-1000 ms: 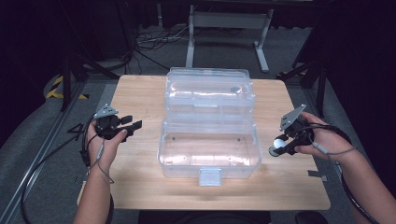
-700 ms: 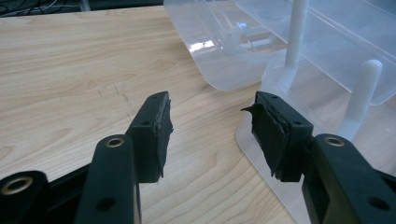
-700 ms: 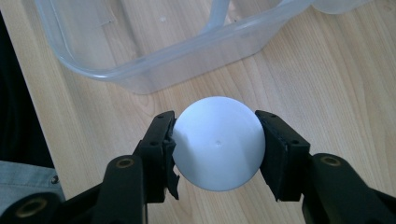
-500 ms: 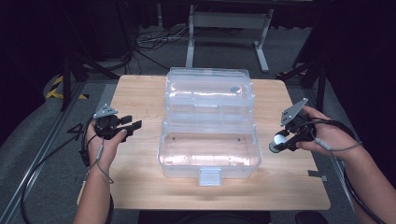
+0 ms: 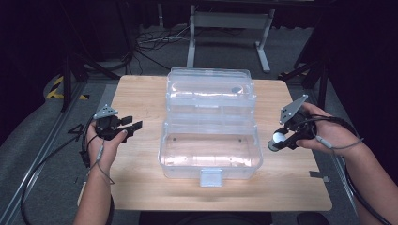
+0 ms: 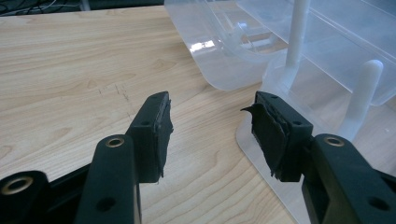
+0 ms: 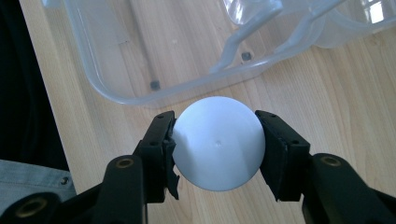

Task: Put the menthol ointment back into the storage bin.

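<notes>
Your right gripper's 2 jaws pinched the smooth white ball, ready for the clear plastic box; your left gripper's jaws stood spread, empty.

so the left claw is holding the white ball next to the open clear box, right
Not quite: the right claw holds the white ball, as the right gripper view shows. The left claw is open with nothing in it. The rest stands: the ball is beside the open clear box.
</notes>
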A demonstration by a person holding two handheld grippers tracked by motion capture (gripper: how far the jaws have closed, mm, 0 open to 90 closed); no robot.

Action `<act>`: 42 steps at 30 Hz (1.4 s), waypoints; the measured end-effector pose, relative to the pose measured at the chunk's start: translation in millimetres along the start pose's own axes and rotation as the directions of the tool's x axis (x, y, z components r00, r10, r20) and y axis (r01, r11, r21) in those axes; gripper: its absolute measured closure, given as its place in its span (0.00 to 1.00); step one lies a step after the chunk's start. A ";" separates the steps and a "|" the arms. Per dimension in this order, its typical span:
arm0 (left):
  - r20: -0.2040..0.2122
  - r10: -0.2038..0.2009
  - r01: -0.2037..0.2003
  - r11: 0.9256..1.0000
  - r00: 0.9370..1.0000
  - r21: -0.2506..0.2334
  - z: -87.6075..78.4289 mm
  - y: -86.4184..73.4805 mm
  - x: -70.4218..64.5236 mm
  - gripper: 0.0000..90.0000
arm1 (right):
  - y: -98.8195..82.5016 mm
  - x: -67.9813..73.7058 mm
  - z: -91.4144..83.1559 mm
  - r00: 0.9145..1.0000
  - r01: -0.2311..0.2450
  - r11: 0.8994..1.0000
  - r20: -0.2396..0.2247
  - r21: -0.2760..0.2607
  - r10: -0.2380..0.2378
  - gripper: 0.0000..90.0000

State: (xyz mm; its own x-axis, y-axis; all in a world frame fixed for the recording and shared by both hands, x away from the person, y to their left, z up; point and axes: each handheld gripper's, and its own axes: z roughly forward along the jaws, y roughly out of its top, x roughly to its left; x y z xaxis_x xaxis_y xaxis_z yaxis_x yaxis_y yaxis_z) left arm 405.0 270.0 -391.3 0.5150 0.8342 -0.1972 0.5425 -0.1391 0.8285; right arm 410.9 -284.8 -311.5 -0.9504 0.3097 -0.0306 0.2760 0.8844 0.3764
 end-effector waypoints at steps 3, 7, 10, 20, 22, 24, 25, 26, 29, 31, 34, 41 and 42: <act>0.001 -0.001 0.001 1.000 1.000 0.000 -0.2 0.0 0.1 0.53 | 2.5 1.1 -1.1 1.000 0.009 1.000 -0.002 -0.006 -0.009 0.56; 0.002 -0.001 0.001 1.000 1.000 0.002 0.0 -0.2 0.4 0.53 | 5.4 4.1 -2.7 1.000 0.016 1.000 0.000 -0.017 -0.016 0.56; 0.002 -0.001 0.001 1.000 1.000 0.003 0.4 -0.3 0.5 0.53 | 9.0 7.5 -4.3 1.000 0.030 0.999 0.002 -0.021 -0.030 0.56; 0.002 -0.001 0.001 1.000 1.000 0.005 0.6 -0.4 0.4 0.53 | 20.5 12.8 -6.1 0.999 0.045 0.998 -0.013 -0.053 -0.046 0.56; 0.002 0.000 0.000 1.000 1.000 0.004 0.7 -0.3 0.5 0.53 | 21.8 13.2 -5.9 0.999 0.044 0.998 -0.018 -0.051 -0.045 0.56; 0.003 -0.001 0.001 1.000 1.000 0.005 1.0 -0.4 0.5 0.53 | 24.9 13.6 -4.6 0.998 0.052 0.997 -0.022 -0.056 -0.053 0.56; 0.004 0.000 0.000 1.000 1.000 0.006 1.6 -0.5 0.4 0.53 | 27.4 14.2 -3.4 0.998 0.056 0.997 -0.028 -0.059 -0.058 0.56; 0.004 0.000 0.000 1.000 1.000 0.006 1.6 -0.5 0.4 0.53 | 27.4 14.2 -3.4 0.998 0.056 0.997 -0.028 -0.059 -0.058 0.56; 0.004 0.001 -0.001 1.000 1.000 0.014 3.0 -1.0 0.2 0.53 | 31.0 15.3 -2.2 0.997 0.062 0.996 -0.031 -0.069 -0.065 0.56; 0.004 0.002 -0.002 1.000 1.000 0.015 3.4 -1.0 0.0 0.53 | 33.4 15.6 -1.0 0.997 0.071 0.995 -0.037 -0.075 -0.074 0.56; 0.005 0.001 -0.001 1.000 1.000 0.012 2.7 -0.8 0.1 0.53 | 36.8 16.1 1.2 0.996 0.080 0.994 -0.043 -0.073 -0.083 0.56; 0.003 0.002 -0.002 1.000 1.000 0.014 2.8 -1.0 1.0 0.53 | 42.9 16.2 7.1 0.994 0.087 0.993 -0.059 -0.074 -0.092 0.56; 0.003 0.002 -0.002 1.000 1.000 0.015 2.9 -1.0 1.1 0.53 | 44.0 17.0 8.0 0.995 0.082 0.994 -0.059 -0.076 -0.086 0.56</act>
State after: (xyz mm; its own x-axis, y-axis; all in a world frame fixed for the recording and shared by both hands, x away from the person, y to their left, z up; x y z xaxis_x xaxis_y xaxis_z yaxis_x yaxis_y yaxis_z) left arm 406.9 269.5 -393.9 0.5184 0.8321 -0.1972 0.5510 -0.1486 0.8212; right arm 408.0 -237.8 -302.9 -0.9774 0.2110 -0.0087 0.1856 0.8777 0.4419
